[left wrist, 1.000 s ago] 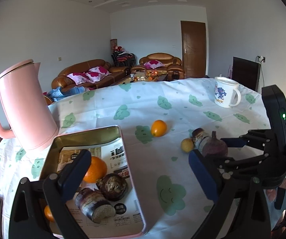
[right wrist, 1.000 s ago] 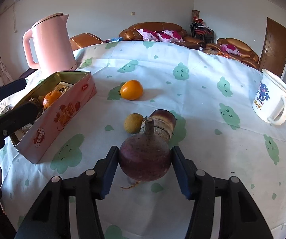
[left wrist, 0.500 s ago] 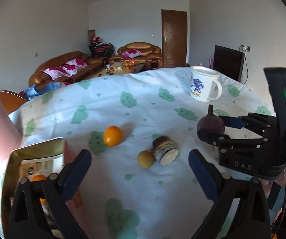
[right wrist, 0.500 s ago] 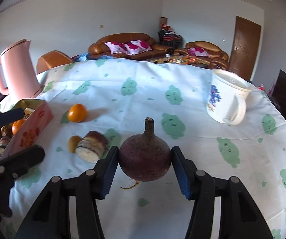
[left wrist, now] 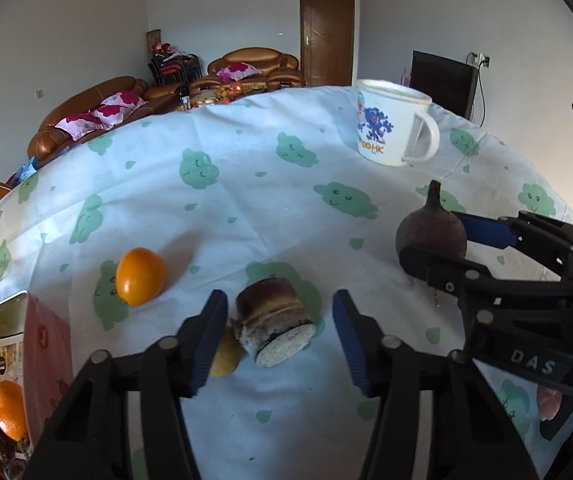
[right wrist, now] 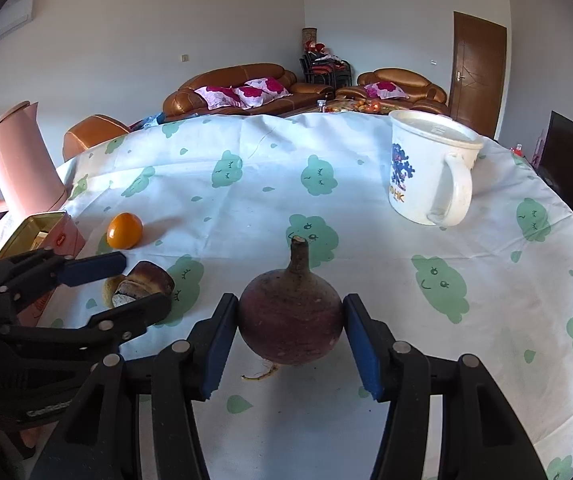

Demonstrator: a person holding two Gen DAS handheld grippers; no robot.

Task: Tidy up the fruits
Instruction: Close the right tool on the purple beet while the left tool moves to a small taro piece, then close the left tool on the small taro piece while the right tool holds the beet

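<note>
My right gripper [right wrist: 291,342] is shut on a dark purple round beet [right wrist: 291,324] with a stalk, held above the tablecloth; the beet also shows in the left wrist view [left wrist: 432,230]. My left gripper [left wrist: 277,334] is open, its jaws either side of a cut sugarcane piece [left wrist: 272,326] lying on the cloth, also in the right wrist view [right wrist: 142,283]. A small yellow fruit [left wrist: 225,354] lies against the cane. An orange [left wrist: 141,271] lies to the left. The open pink tin [left wrist: 10,364] at far left holds another orange [left wrist: 8,408].
A white enamel mug [right wrist: 430,172] stands at the back right of the round table with its cloud-print cloth [right wrist: 466,272]. A pink kettle [right wrist: 18,162] stands behind the tin. Sofas and a door lie beyond.
My left gripper has swung right, away from the tin, and come down around the sugarcane piece. My right gripper has lifted the beet and carried it right, toward the mug.
</note>
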